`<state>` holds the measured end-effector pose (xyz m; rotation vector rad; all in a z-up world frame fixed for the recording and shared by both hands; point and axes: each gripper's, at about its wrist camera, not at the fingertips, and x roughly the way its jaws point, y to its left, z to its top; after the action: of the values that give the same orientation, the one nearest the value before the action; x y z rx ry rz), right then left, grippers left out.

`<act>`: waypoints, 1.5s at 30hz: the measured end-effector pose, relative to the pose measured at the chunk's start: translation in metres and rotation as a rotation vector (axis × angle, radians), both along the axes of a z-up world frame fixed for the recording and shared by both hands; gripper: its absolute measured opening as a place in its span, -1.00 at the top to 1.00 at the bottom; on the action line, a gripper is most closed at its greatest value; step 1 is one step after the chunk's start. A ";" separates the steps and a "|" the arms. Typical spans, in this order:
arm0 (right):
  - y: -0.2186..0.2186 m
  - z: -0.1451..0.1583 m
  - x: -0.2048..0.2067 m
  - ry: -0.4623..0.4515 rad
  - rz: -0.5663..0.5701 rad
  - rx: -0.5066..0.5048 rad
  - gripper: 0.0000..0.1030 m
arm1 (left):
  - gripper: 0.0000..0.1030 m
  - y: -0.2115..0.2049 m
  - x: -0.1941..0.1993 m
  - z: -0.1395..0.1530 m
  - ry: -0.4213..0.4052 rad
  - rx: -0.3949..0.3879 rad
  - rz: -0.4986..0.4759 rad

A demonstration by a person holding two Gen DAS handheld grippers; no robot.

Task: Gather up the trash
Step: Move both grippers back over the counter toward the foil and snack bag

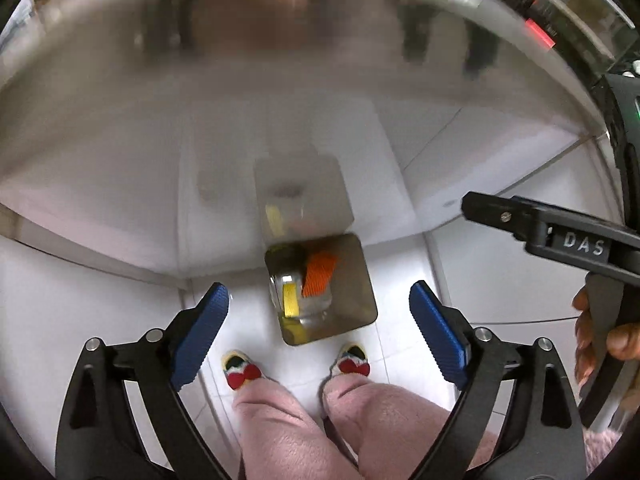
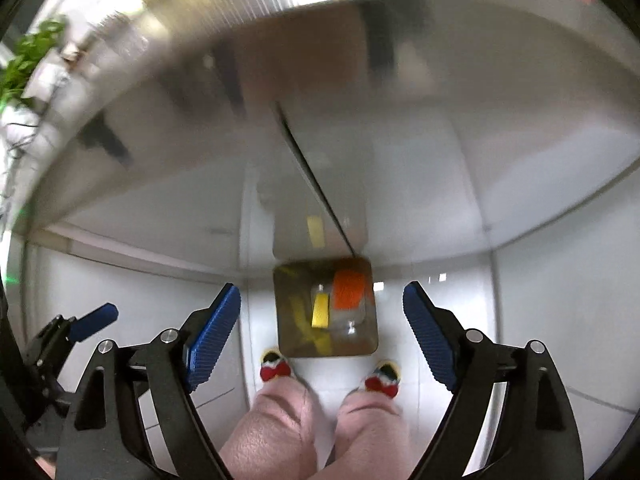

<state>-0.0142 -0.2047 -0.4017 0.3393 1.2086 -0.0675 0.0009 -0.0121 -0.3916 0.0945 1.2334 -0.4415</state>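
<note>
A shiny metal trash bin (image 1: pixel 352 276) stands on the white tiled floor against a steel cabinet front; it also shows in the right wrist view (image 2: pixel 288 320). Inside it lie an orange wrapper (image 1: pixel 318 274) (image 2: pixel 349 289), a yellow piece (image 1: pixel 290 300) (image 2: pixel 320 310) and a clear plastic item (image 1: pixel 316 312). My left gripper (image 1: pixel 320 328) is open and empty, held high above the bin. My right gripper (image 2: pixel 322 328) is open and empty, also above the bin. The right gripper's body (image 1: pixel 560 236) shows at the right of the left wrist view.
The person's pink trouser legs (image 1: pixel 312 424) and patterned slippers (image 1: pixel 240 370) stand just before the bin. The steel cabinet front (image 1: pixel 280 100) fills the upper view. A green plant (image 2: pixel 28 60) sits at the far upper left. The left gripper's blue pad (image 2: pixel 96 322) shows at the left.
</note>
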 end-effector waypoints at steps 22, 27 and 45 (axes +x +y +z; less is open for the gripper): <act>-0.022 0.146 0.085 -0.296 -0.022 -0.054 -0.62 | -0.49 0.001 0.090 0.158 -0.325 -0.047 0.016; -0.019 0.138 0.111 -0.280 -0.018 -0.034 -0.43 | -0.37 0.005 0.134 0.159 -0.348 -0.036 0.028; -0.019 0.106 0.158 -0.206 -0.046 -0.010 -0.41 | -0.32 -0.008 0.243 0.105 -0.236 -0.033 -0.009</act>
<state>0.1439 -0.2240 -0.2960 0.3561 0.9962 -0.0766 0.2439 -0.0197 -0.2863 0.1203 0.9938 -0.4454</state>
